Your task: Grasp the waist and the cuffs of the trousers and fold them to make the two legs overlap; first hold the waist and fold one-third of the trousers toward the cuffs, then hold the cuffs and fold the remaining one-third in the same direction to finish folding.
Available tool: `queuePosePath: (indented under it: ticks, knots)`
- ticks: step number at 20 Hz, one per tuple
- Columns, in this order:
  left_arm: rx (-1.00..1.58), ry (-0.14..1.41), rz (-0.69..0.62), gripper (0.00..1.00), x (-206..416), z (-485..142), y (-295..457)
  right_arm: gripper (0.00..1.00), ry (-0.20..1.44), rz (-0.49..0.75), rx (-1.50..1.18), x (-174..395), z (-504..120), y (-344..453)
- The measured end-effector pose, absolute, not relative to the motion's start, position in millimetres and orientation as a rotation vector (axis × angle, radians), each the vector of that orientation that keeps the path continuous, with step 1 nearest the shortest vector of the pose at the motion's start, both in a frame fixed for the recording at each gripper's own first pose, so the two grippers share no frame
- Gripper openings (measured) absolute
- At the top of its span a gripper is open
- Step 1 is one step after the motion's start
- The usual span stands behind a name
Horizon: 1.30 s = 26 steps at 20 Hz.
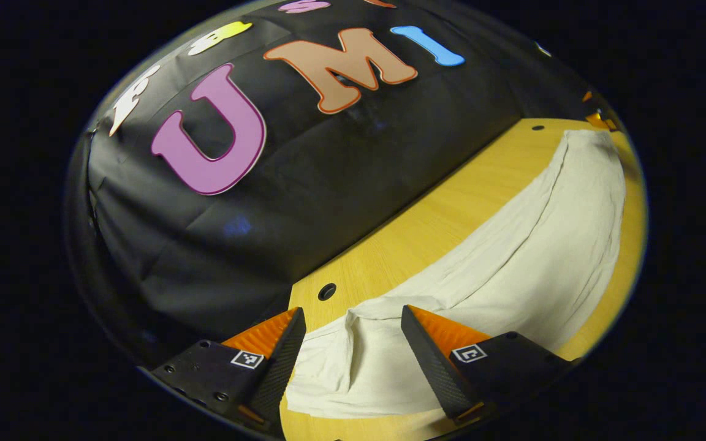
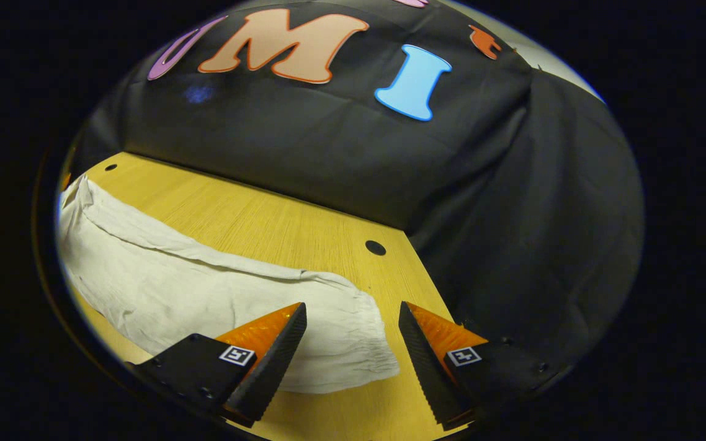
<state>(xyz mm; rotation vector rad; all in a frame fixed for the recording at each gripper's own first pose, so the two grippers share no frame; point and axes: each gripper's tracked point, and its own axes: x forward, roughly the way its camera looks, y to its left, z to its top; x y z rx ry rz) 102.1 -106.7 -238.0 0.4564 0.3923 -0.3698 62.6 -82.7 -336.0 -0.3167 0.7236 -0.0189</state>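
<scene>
The trousers [image 1: 512, 257] lie lengthwise along the wooden table [image 1: 426, 226], legs overlapped, near its back edge. The left gripper [image 1: 353, 318] hovers over one end near a table corner, jaws released, cloth between them. The right gripper [image 2: 353, 315] hovers at the gathered end [image 2: 359, 337], jaws likewise released.

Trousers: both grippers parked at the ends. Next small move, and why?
Probably lower both and close. The left gripper is open over one crumpled end of the trousers; the right gripper is open over the gathered end. The trousers lie long and flat on the table, nothing pinched yet.
</scene>
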Motion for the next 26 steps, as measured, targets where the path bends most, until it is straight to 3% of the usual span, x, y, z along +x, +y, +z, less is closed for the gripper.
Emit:
queuePosePath:
  ticks: [8, 16, 18, 20, 21, 22, 23, 24, 25, 26]
  knots:
    - [0.305, 0.36, -0.283, 0.95, 81, -185, -121, 1.0, 0.836, -0.064, -0.087, 35, -375, -124]
    - [0.299, 0.372, -0.262, 0.95, 56, -173, -135, 0.98, 0.966, -0.17, 0.257, 20, -421, -138]
    - [0.306, 0.37, -0.256, 0.95, 53, -169, -137, 0.92, 0.999, -0.199, 0.332, 16, -428, -138]
    - [0.308, 0.371, -0.246, 0.95, 48, -178, -136, 0.95, 1.007, -0.216, 0.369, 19, -432, -137]
    - [0.308, 0.373, -0.24, 0.95, 47, -178, -136, 0.84, 1.012, -0.204, 0.386, 22, -432, -135]
    - [0.307, 0.374, -0.234, 0.95, 47, -177, -136, 0.87, 1.034, -0.203, 0.389, 16, -433, -132]
    - [0.306, 0.377, -0.229, 0.95, 47, -177, -137, 0.7, 1.013, -0.205, 0.38, 20, -434, -135]
    - [0.305, 0.378, -0.224, 0.95, 46, -176, -138, 0.7, 1.039, -0.185, 0.39, 15, -433, -133]
    - [0.305, 0.378, -0.22, 0.95, 45, -174, -140, 0.55, 1.025, -0.169, 0.402, 17, -433, -133]
    - [0.305, 0.378, -0.218, 0.95, 42, -173, -142, 0.48, 1.035, -0.152, 0.431, 19, -438, -127]
